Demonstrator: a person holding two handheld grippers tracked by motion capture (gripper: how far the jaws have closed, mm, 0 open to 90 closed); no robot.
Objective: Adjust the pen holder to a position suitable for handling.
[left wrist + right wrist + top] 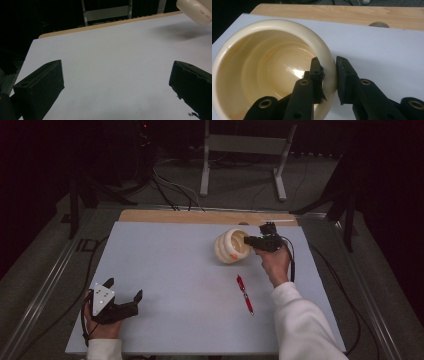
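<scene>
right gripper view: gripper (329,75) clamps empty cup's (262,75) rim

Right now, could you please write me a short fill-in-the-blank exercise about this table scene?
1. The right tool pinches the rim of the cream-coloured ____.
2. The pen lying on the table is ____ in colour.
3. The jaws of the left tool stand ____, with nothing between them.
4. In the high view, the cup is tipped on its ____.

Missing words: cup; red; open; side
</scene>
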